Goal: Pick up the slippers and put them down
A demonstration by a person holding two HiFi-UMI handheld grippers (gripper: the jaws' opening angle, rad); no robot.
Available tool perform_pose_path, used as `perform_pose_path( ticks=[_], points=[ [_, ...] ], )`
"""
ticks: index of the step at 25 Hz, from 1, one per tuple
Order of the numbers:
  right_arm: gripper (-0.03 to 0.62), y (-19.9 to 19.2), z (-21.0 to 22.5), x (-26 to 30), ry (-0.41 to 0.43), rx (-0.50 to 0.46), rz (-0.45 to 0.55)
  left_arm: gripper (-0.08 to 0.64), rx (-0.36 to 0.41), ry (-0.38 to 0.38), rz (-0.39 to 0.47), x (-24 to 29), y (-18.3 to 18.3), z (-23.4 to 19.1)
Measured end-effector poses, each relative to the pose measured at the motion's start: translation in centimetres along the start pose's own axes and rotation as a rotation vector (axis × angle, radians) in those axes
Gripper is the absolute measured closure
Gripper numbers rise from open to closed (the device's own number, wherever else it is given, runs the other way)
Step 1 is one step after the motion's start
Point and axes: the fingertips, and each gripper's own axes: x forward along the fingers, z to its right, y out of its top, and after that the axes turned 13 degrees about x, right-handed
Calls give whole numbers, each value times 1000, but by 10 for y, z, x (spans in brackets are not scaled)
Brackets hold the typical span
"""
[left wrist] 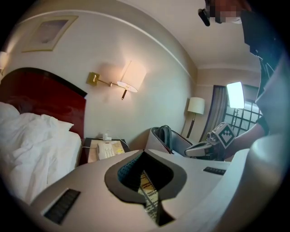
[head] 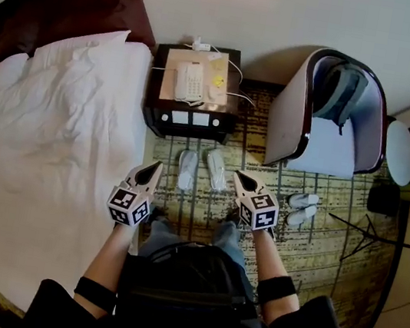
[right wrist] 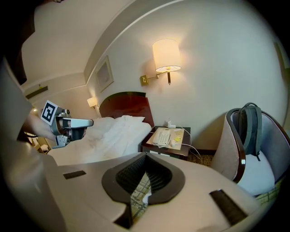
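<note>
A pair of white slippers lies side by side on the patterned carpet in front of the nightstand, the left slipper (head: 187,169) next to the right slipper (head: 216,169). A second white pair (head: 303,208) lies further right, near the armchair. My left gripper (head: 157,165) (left wrist: 144,152) is raised above the floor, shut, with nothing in it. My right gripper (head: 238,175) (right wrist: 146,154) is raised beside it, also shut and holding nothing. Both point toward the nightstand, one on each side of the first pair. Through each pair of jaws only carpet shows.
A bed with white sheets (head: 53,142) fills the left. The dark nightstand (head: 189,122) carries a telephone (head: 188,82) and cables. An armchair (head: 290,119) holding a backpack (head: 340,92) stands at the right, with a round table (head: 400,153) and a tripod (head: 369,230) beyond.
</note>
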Motion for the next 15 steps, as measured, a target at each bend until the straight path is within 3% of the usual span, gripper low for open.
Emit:
perform_pose_path(
  ticks=[15],
  points=[
    [591,-8,-13,-20,4,21,17,560,7,10,-5,-29,-4,8]
  ],
)
